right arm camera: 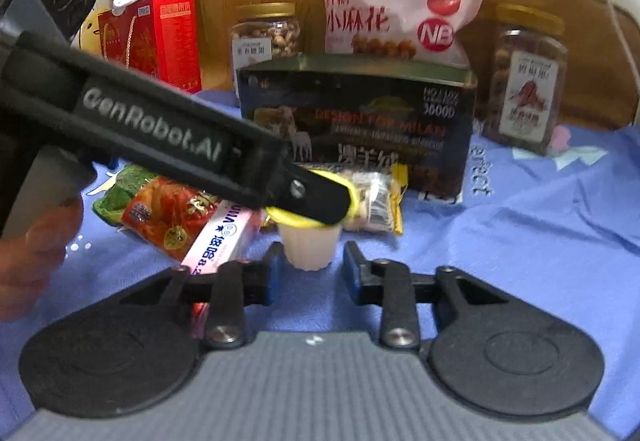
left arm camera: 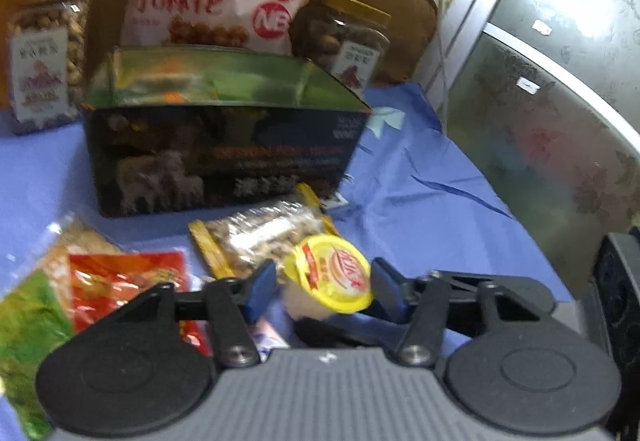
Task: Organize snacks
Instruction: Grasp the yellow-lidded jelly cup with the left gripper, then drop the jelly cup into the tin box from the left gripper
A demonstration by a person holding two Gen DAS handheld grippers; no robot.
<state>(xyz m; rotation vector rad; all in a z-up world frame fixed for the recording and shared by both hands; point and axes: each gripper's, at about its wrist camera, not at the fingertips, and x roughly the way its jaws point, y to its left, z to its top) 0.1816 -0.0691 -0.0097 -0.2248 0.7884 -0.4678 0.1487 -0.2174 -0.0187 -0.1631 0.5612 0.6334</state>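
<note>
Dim indoor light, soft motion blur throughout, strong fisheye bending and dark corners at the edges.

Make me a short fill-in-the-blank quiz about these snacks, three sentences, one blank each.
1. The jelly cup has a ___ lid.
2. The dark box stands in front of a ___ snack bag.
3. Everything rests on a ___ cloth.

Missing words: yellow; pink; blue.
</note>
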